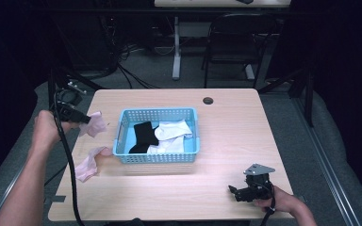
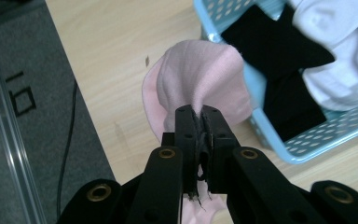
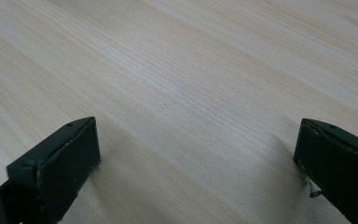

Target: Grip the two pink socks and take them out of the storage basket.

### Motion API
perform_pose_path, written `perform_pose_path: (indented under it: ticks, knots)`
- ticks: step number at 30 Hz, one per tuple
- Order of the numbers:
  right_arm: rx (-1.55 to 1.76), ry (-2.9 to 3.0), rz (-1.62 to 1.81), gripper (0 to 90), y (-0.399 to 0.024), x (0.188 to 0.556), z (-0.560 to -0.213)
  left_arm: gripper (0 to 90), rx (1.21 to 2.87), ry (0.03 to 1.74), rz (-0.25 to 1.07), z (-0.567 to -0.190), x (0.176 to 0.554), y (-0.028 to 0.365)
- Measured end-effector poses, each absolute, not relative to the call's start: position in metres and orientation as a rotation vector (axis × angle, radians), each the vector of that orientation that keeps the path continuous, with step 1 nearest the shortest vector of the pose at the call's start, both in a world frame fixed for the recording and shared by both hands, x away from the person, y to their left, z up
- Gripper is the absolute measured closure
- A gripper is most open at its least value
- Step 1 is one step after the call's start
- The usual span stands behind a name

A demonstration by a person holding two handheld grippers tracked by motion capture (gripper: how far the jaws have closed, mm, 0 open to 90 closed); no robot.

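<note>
At the table's left edge, left gripper (image 1: 82,118): jaws pinched tight on a pink sock (image 2: 198,81), the cloth squeezed between the pads and bunching out past the tips.
Held pink sock: lifted off the wood, hanging just beside the left end of the blue basket (image 1: 122,136), over the table (image 1: 226,127), not inside the basket.
Left hand (image 1: 47,128): wrapped around the gripper's body, forearm coming in from the lower left, black cable trailing down along it.
Second pink sock (image 1: 88,165): lying flat on the wood near the basket's front left corner, one end close against the basket wall; whether it touches I cannot tell.
Basket contents: a black sock (image 1: 143,135) towards the left and middle, white socks (image 1: 173,136) crowded on the right, partly overlapping the black one.
Right gripper (image 1: 238,192): jaws standing wide apart, nothing between them, bare wood under them in the right gripper view.
Right gripper's place: near the table's front right, well apart from the basket, grey three-cornered plate on top.
Right hand (image 1: 283,202): gripping it from behind at the table's near edge.
</note>
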State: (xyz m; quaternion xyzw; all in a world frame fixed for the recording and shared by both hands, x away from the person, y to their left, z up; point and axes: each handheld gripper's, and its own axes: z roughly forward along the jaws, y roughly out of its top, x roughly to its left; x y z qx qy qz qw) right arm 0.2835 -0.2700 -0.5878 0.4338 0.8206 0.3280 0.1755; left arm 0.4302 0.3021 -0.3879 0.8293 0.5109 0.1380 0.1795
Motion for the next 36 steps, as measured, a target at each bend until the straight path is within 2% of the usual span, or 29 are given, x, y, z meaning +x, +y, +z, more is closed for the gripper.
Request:
perform_pose_path:
  ticks: [14, 18, 22, 26, 31, 36]
  knots:
    - [1.232, 2.321, 0.936, 0.0, -0.27, 0.283, -0.588, 84.2, 2.322, 1.57, 0.218, -0.487, 0.439, 0.321]
    - [1.231, 2.322, 0.936, 0.0, -0.27, 0.283, -0.588, 78.9, 2.316, 1.579, 0.198, -0.502, 0.44, 0.325]
    - [1.232, 2.322, 0.935, 0.0, -0.27, 0.283, -0.588, 65.4, 2.286, 1.59, 0.169, -0.507, 0.438, 0.33]
    - [1.231, 2.321, 0.936, 0.0, -0.27, 0.283, -0.588, 43.7, 2.225, 1.598, 0.168, -0.503, 0.431, 0.333]
    - [1.231, 2.321, 0.936, 0.0, -0.27, 0.283, -0.588, 21.0, 2.156, 1.585, 0.206, -0.491, 0.412, 0.337]
    - [1.232, 2.322, 0.936, 0.0, -0.27, 0.283, -0.588, 12.4, 2.145, 1.585, 0.253, -0.478, 0.39, 0.338]
